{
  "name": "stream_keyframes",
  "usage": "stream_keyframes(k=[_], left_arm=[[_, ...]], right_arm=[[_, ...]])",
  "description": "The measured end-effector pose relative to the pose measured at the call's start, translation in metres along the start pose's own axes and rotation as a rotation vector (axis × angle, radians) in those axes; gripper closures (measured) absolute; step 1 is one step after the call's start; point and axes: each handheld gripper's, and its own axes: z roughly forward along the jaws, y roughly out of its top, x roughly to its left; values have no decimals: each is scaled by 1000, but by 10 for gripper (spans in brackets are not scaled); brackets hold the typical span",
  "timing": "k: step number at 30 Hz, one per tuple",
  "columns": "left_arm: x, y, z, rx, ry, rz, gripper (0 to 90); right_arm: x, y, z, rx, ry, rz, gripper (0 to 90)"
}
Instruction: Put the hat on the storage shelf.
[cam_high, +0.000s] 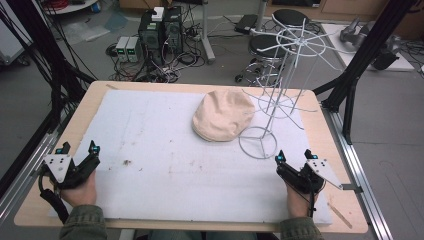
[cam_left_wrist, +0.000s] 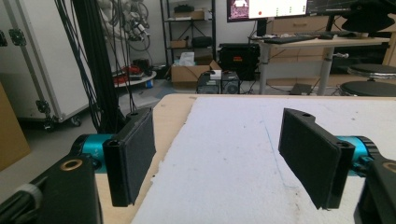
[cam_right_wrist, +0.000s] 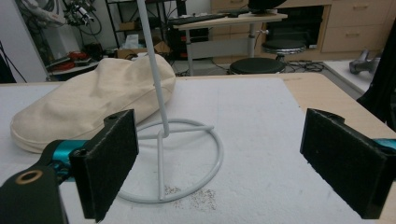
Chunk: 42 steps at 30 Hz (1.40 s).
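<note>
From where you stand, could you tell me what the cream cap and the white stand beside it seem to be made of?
The cap looks like soft matte cotton or canvas: it sags and creases, with no sheen. The stand looks like thin metal wire with a smooth white coating, bent into a ring base and spokes, though the metal underneath is a guess.

My left gripper (cam_high: 79, 148) low at near-left, jaws wide apart, my right gripper (cam_high: 294, 154) near-right, jaws spread, nothing gripped
</note>
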Motion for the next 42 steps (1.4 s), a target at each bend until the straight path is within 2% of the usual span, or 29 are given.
stream_keyframes(k=[28,34,42], left_arm=[[0,-1,1,9,-6,-7,274],[0,-1,2,15,-18,-6,273],[-2,3,6,0,-43,-19,273]], right_arm=[[-1,0,1,15,-2,10,105],[-1,-1,1,18,2,10,105],[0,-1,1,17,1,19,105]])
